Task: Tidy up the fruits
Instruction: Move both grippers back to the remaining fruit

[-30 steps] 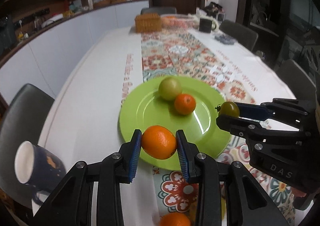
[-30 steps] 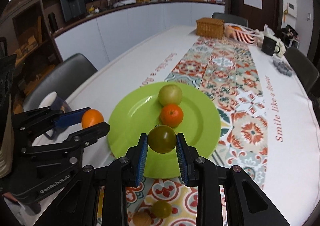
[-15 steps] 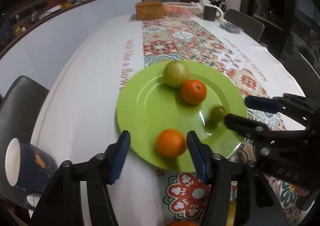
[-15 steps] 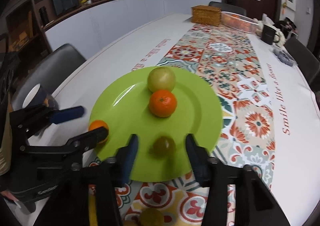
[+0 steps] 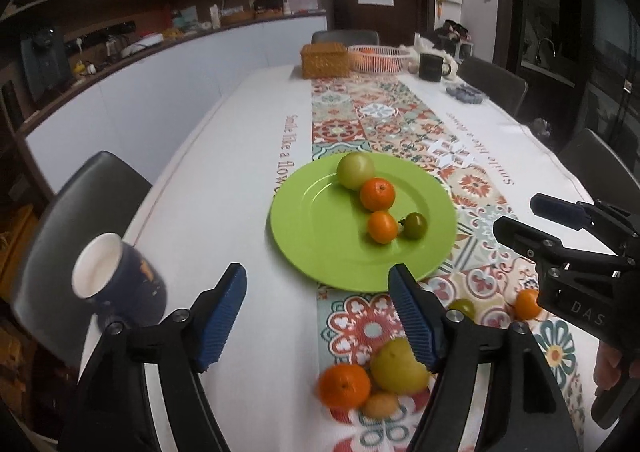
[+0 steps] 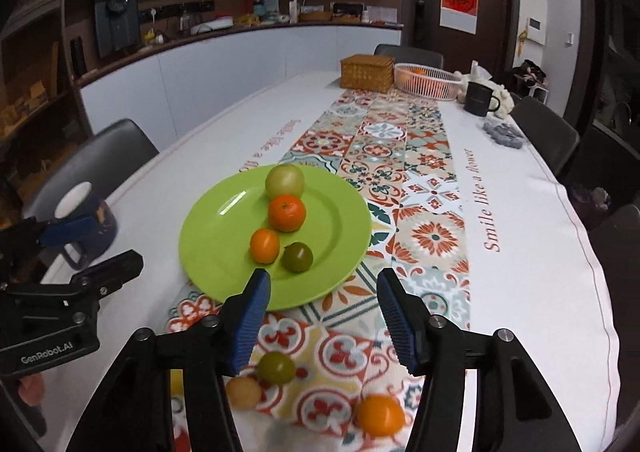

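Note:
A green plate (image 5: 312,228) (image 6: 208,236) holds a pale green fruit (image 5: 355,170) (image 6: 285,180), a large orange (image 5: 377,193) (image 6: 287,212), a small orange (image 5: 382,226) (image 6: 264,245) and a dark green tomato (image 5: 415,225) (image 6: 297,256). My left gripper (image 5: 318,290) (image 6: 90,242) is open and empty, pulled back from the plate's near edge. My right gripper (image 6: 322,294) (image 5: 524,217) is open and empty, also back from the plate. Loose fruit lies on the runner near me: an orange (image 5: 345,386), a yellow-green fruit (image 5: 398,368), a green tomato (image 6: 276,368) and another orange (image 6: 379,415).
A dark blue mug (image 5: 116,284) (image 6: 82,215) stands left of the plate near the table edge. At the far end are a wicker box (image 5: 325,60), a white basket (image 5: 378,59) and a black mug (image 5: 432,67). Chairs stand around the table.
Both grippers opened, dropping the small orange and the dark green tomato onto the plate, then drew back and up. The two fruits now rest side by side on the plate.

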`<state>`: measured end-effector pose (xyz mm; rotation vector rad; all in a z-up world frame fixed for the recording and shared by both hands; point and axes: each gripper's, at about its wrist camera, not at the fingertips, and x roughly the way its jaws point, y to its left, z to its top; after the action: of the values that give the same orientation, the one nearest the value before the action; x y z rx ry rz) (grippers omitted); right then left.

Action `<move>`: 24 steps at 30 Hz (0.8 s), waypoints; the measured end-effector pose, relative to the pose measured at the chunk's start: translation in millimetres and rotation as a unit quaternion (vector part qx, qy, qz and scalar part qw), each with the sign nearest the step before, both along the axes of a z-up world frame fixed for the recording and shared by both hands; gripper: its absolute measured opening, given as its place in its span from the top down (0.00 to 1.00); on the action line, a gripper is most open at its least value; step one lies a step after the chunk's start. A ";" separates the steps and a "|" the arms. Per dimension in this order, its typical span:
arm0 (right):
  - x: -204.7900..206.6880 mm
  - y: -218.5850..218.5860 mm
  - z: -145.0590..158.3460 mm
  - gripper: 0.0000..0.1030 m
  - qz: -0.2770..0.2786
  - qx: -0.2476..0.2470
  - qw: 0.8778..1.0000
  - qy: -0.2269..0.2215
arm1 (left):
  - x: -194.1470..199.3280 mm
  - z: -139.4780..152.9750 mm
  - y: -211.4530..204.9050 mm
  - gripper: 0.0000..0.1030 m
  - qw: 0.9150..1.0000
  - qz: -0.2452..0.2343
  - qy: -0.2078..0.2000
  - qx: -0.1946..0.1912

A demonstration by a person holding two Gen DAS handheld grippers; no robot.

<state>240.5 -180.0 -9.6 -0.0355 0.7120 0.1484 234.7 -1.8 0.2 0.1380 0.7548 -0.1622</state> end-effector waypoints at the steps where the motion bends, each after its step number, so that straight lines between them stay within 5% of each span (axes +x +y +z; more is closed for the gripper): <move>1: -5.8 -0.3 3.7 0.45 -0.001 0.001 1.000 -0.005 | -7.2 5.1 0.2 0.27 1.000 0.001 -0.007 0.000; 11: -61.1 -10.2 23.5 0.39 -0.028 0.006 0.999 -0.037 | -60.4 30.2 0.0 0.21 0.999 0.020 -0.046 -0.004; 24: -111.2 -29.7 -3.0 0.39 -0.055 0.004 0.998 -0.006 | -110.2 4.5 -9.4 0.21 0.999 0.020 -0.027 -0.002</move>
<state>129.3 -209.7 -12.6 0.0109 0.7001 0.0455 124.6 -11.2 4.7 0.1234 0.7026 -0.1214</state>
